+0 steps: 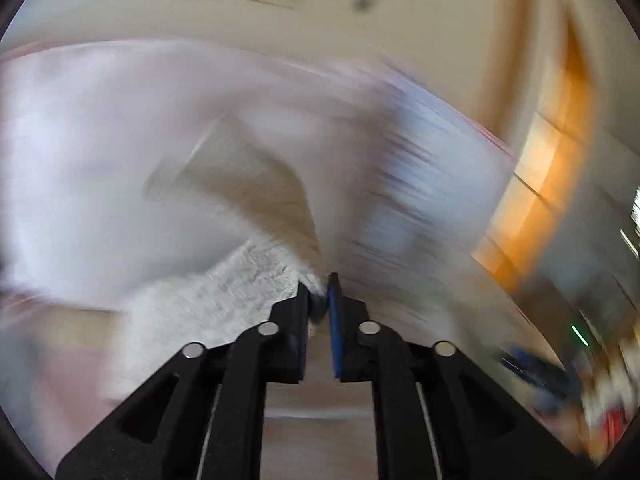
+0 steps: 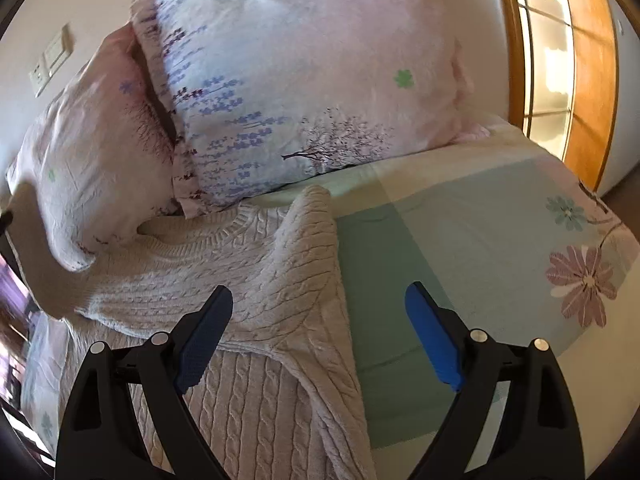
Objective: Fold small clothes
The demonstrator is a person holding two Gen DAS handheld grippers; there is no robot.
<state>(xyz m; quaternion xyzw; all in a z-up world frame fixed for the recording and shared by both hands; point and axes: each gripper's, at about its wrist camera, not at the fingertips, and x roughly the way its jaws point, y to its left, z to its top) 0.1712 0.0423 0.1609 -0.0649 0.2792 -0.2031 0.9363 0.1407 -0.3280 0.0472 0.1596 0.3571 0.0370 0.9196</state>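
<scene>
The sweater lies on the bed, its collar toward the pillows at 11 o'clock, and its right sleeve is already folded across the chest. The right gripper hovers above it, fingers wide apart, holding nothing. The left gripper has its pads nearly together, pinching what is probably a knit edge, though blur leaves that uncertain. I judge this a mid-fold sleeve carry; next, lay that edge flat inward and let go. No brand, label or writing is readable.
</scene>
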